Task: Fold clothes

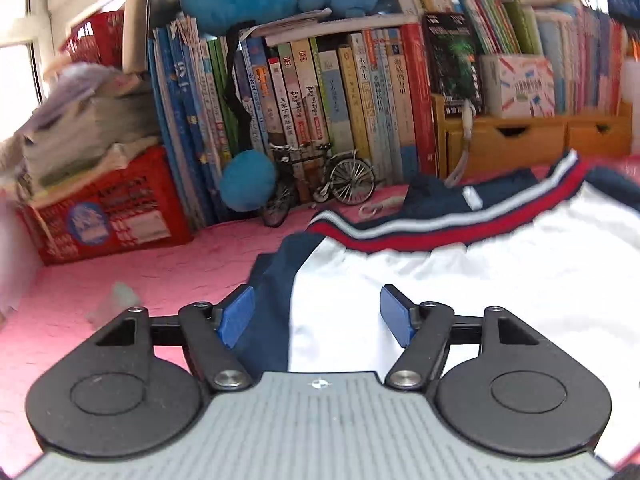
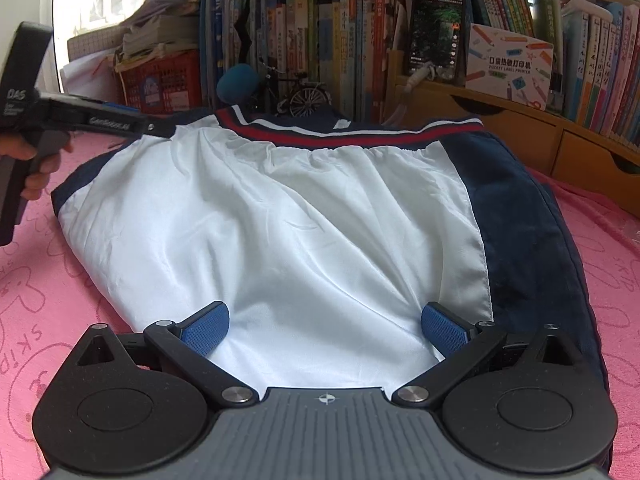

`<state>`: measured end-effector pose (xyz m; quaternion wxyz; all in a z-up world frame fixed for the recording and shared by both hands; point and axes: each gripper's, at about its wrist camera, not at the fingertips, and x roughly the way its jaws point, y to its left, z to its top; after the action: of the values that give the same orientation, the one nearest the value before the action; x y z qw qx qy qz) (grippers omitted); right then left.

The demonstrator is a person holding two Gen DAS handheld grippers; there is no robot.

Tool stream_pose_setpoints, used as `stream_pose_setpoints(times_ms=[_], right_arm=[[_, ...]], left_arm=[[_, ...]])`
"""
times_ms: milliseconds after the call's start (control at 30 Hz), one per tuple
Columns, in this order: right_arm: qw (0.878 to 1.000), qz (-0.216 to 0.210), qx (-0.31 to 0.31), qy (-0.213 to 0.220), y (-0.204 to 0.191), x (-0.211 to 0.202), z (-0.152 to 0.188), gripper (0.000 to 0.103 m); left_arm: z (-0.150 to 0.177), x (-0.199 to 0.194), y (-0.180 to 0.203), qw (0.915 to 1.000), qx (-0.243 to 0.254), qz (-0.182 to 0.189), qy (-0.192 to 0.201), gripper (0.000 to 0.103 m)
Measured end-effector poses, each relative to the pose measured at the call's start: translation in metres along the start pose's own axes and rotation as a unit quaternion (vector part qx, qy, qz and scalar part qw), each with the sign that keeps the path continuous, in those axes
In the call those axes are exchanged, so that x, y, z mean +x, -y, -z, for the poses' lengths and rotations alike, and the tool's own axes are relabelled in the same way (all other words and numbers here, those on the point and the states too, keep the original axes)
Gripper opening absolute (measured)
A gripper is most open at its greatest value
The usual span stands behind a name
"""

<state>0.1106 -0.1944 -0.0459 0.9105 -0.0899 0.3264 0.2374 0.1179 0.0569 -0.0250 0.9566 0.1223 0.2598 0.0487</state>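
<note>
A navy and white jacket [image 2: 304, 216] lies spread on a pink cloth, its white lining up and its red, white and navy striped band [image 2: 348, 133] at the far edge. My right gripper [image 2: 324, 328] is open just above the near white part. My left gripper [image 1: 316, 314] is open over the jacket's [image 1: 460, 276] left edge, where navy meets white. From the right wrist view the left gripper [image 2: 158, 128] reaches in from the left near the striped band's left corner, held by a hand.
The pink cloth [image 2: 48, 304] covers the surface. Behind the jacket stand rows of books [image 1: 312, 96], a small model bicycle [image 1: 320, 184], a blue plush ball [image 1: 248, 180], a red crate of papers [image 1: 104, 216], a wooden drawer shelf [image 2: 532, 140] and a phone [image 2: 436, 28].
</note>
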Motion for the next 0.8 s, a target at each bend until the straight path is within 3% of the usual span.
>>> stream_pose_setpoints(times_ms=[100, 367, 500, 600, 667, 733, 767, 800], right_arm=[[1.000, 0.007, -0.007, -0.001, -0.003, -0.001, -0.001, 0.103], [0.998, 0.059, 0.030, -0.009, -0.023, -0.008, -0.011, 0.103], [0.992, 0.049, 0.038, 0.106, -0.051, -0.026, -0.034, 0.103], [0.987, 0.101, -0.016, 0.121, -0.083, 0.002, -0.059, 0.103], [0.971, 0.183, -0.116, 0.101, -0.106, 0.032, -0.064, 0.103], [0.933, 0.260, -0.231, 0.092, -0.119, 0.057, -0.056, 0.103], [0.921, 0.278, -0.256, 0.091, -0.115, 0.060, -0.052, 0.103], [0.917, 0.288, -0.262, 0.089, -0.106, 0.060, -0.049, 0.103]], left_arm=[[0.025, -0.001, 0.002, 0.9987, 0.042, -0.027, -0.003, 0.073], [0.031, 0.002, -0.006, 0.9995, 0.024, -0.017, -0.011, 0.082], [0.033, 0.006, -0.011, 0.9997, 0.004, -0.005, -0.023, 0.089], [0.036, 0.012, -0.019, 0.9990, -0.024, 0.002, -0.036, 0.097], [0.037, 0.015, -0.021, 0.9985, -0.034, 0.004, -0.042, 0.099], [0.038, 0.015, -0.020, 0.9986, -0.032, 0.002, -0.042, 0.099], [0.038, 0.014, -0.019, 0.9988, -0.028, -0.001, -0.041, 0.099], [0.038, 0.014, -0.018, 0.9988, -0.025, -0.003, -0.041, 0.099]])
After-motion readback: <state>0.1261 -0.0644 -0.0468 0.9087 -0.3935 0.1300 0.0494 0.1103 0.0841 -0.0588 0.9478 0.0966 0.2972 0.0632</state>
